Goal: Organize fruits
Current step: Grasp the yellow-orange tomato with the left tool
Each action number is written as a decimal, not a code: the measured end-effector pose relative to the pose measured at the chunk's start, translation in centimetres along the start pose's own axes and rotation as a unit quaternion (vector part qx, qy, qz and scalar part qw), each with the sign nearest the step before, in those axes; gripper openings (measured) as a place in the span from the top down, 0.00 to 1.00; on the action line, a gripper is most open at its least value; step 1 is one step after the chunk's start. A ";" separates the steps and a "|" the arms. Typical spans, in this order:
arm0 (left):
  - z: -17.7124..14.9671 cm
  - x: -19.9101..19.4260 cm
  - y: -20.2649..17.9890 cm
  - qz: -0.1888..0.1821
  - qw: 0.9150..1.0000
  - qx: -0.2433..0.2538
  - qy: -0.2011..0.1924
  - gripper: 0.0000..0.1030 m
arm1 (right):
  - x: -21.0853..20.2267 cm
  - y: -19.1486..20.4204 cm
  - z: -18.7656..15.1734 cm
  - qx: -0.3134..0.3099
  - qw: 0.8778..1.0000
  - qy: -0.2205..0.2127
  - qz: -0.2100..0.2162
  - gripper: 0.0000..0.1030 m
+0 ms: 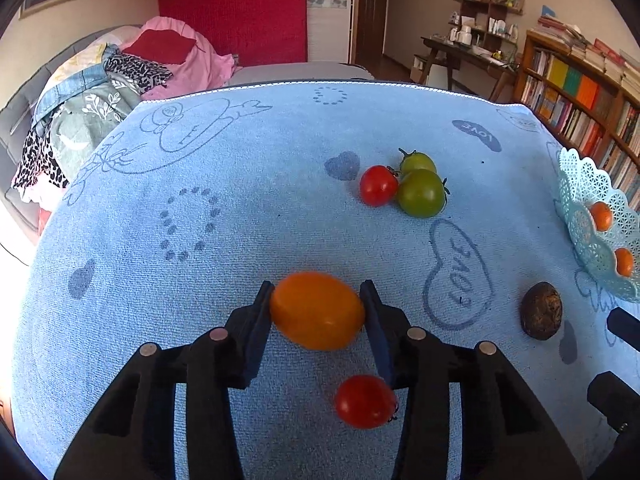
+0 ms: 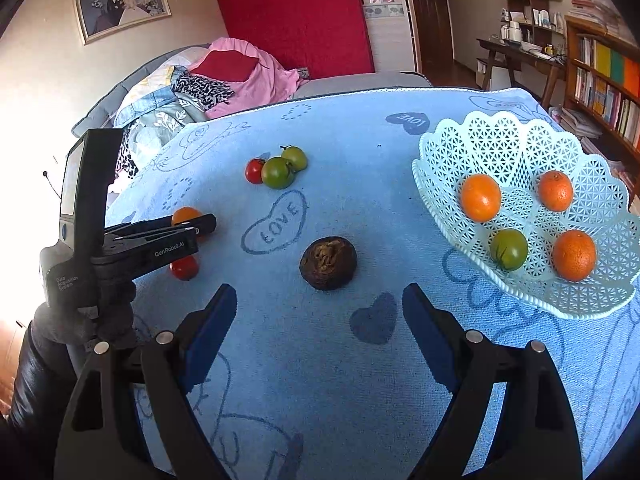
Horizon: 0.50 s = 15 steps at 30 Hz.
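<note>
My left gripper is shut on an orange tomato, held just above the blue towel; it also shows in the right wrist view. A red tomato lies under the left gripper. A red tomato and two green tomatoes cluster farther back. A dark brown shrivelled fruit lies ahead of my right gripper, which is open and empty. The pale blue lattice basket at right holds three orange fruits and a green tomato.
The blue printed towel covers the table. Beyond its far edge are a sofa with piled clothes and a red panel. A bookshelf and a desk stand at right.
</note>
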<state>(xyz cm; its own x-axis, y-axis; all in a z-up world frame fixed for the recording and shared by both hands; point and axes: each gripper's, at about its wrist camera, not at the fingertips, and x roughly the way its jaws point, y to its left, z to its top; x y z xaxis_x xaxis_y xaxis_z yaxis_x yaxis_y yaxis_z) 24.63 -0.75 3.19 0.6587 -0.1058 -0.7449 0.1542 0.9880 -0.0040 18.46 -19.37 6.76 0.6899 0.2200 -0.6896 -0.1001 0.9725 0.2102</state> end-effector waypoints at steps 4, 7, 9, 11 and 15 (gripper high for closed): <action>-0.2 -0.5 -0.2 -0.002 1.000 0.002 -0.012 0.57 | 0.9 0.3 0.3 -0.006 1.000 0.007 -0.001 0.16; -0.2 -1.0 -0.1 -0.001 1.000 -0.001 -0.019 0.57 | 1.8 0.5 0.6 -0.016 1.000 0.012 -0.009 0.17; -0.2 -1.2 0.0 0.000 1.000 -0.003 -0.022 0.57 | 2.5 0.6 0.8 -0.020 1.000 0.015 -0.016 0.20; -0.3 -1.5 0.0 0.001 1.000 -0.004 -0.025 0.57 | 3.2 0.6 1.0 -0.022 0.999 0.021 -0.020 0.28; -0.3 -2.2 -0.1 0.003 0.999 -0.003 -0.037 0.57 | 4.4 0.5 1.5 -0.025 0.999 0.027 -0.028 0.37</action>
<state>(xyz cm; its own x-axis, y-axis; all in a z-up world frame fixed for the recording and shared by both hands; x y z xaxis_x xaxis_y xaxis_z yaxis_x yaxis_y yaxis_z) 22.97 -0.58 4.65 0.7123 -0.1076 -0.6936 0.1456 0.9893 -0.0039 22.51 -18.06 4.83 0.6560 0.1672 -0.7361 -0.0981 0.9858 0.1365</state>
